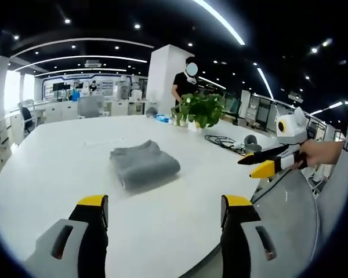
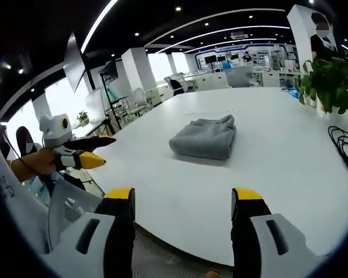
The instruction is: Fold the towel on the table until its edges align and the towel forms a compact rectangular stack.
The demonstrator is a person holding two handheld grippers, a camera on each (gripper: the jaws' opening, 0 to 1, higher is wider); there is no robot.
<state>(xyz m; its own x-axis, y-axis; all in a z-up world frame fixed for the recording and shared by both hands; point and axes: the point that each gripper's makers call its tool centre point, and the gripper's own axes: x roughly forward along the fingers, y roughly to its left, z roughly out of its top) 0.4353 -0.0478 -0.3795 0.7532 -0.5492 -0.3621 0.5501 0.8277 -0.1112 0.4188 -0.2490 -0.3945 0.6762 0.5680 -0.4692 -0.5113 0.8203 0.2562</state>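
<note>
A grey towel (image 1: 144, 165) lies folded into a thick, compact rectangle on the white table (image 1: 52, 174), well ahead of my left gripper (image 1: 165, 209), whose jaws stand wide apart with nothing between them. My right gripper (image 1: 265, 163) comes in from the right over the table's edge, held by a hand. In the right gripper view the same towel (image 2: 204, 139) rests mid-table (image 2: 290, 179), ahead of my right gripper (image 2: 182, 200), open and empty. The left gripper (image 2: 87, 152) hangs at the left off the table's edge. Neither gripper touches the towel.
A potted plant (image 1: 203, 109) (image 2: 330, 81) and black cables (image 1: 223, 142) (image 2: 345, 147) sit beyond the towel. A person (image 1: 182, 87) stands behind the table. A grey mesh chair (image 1: 290, 214) (image 2: 64, 208) is at the near table edge.
</note>
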